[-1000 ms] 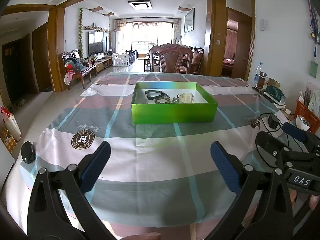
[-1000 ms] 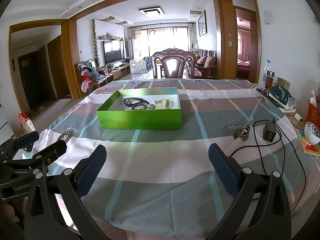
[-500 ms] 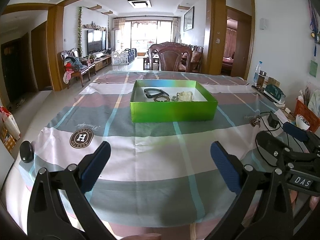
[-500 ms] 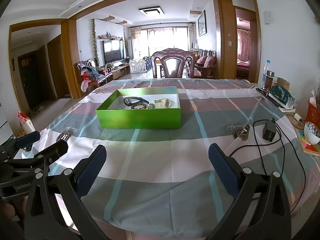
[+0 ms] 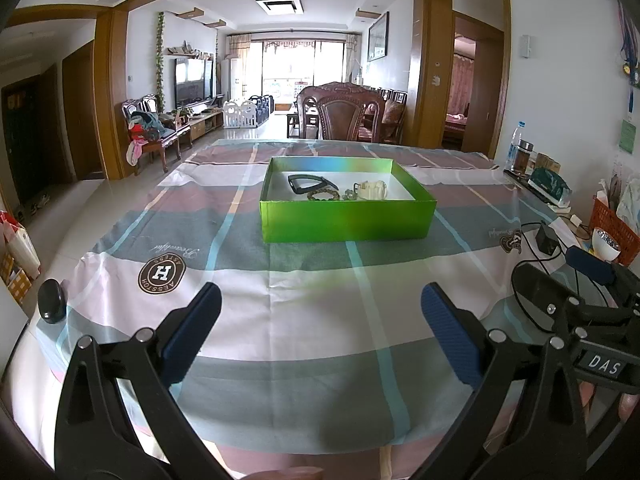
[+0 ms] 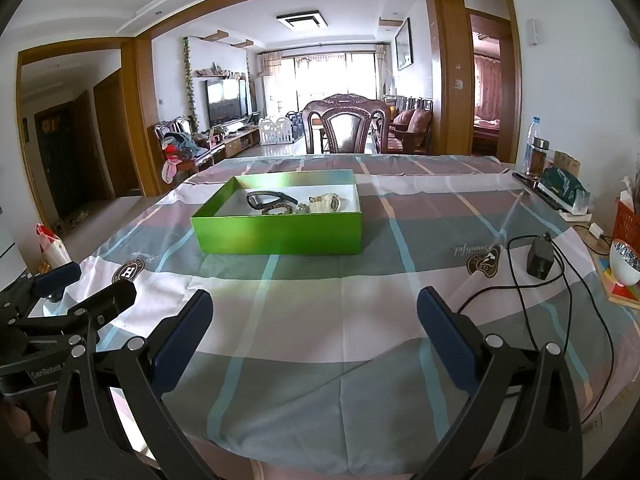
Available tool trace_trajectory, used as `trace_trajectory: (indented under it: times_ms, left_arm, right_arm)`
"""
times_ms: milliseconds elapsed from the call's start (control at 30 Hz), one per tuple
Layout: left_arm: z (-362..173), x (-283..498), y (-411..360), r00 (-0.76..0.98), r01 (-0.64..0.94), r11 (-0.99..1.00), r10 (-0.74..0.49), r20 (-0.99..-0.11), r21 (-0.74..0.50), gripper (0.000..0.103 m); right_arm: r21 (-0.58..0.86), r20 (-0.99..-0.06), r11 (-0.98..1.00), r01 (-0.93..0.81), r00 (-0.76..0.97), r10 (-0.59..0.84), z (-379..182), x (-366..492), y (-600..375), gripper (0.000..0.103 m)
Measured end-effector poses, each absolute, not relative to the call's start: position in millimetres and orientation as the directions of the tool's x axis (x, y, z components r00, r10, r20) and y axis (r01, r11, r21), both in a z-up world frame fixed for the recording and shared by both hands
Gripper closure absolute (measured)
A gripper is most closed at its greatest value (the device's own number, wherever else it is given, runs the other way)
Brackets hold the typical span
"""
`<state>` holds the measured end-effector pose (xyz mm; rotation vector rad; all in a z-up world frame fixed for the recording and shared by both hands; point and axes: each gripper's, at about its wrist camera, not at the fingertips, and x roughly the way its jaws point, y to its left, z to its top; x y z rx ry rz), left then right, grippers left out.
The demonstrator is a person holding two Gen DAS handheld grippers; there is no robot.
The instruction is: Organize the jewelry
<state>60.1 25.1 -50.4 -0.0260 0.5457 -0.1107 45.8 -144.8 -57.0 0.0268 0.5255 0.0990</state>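
Green card forms the box (image 5: 347,216), which is being seen straight ahead of both sets of jaws, well beyond the fingertips. Several pieces are lying together on its white floor: a black band (image 5: 306,182), a beaded bracelet (image 5: 323,195), a pale watch (image 5: 372,189) and a small piece between the last two that is too small to be identified. All jewelry in view is lying inside the box; none is being seen on the cloth (image 5: 304,304).

The left gripper (image 5: 320,312) is being held low over the near edge of the cloth, its jaws spread wide and nothing between them. The right gripper (image 6: 314,316) is being held likewise, jaws spread and empty, just to the right of the left one.

This layout is fitting two stages: pieces gathered into the box, or pieces waiting there to be sorted further. No move is being prescribed.

Hazards being noted:
- The pieces are lying touching or nearly so; a pinch on one is likely to be dragging a neighbour.
- The box wall is standing between jaws and contents; a low approach could be pushing the light box across the cloth.
- A black cable (image 6: 560,280) is lying ahead and right of the right jaws and could be snagged.
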Motion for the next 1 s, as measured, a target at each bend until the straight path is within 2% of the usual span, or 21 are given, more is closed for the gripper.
trace_trajectory:
  times_ms: [1000]
  left_arm:
    - [-58.1,57.1,16.9,0.857,0.09,0.996,-0.092,-0.507,-0.028,0.004]
  right_arm:
    - [0.053,-0.497,0.995,-0.079,0.863,0.095,-60.4,45.3,-141.3,0.003]
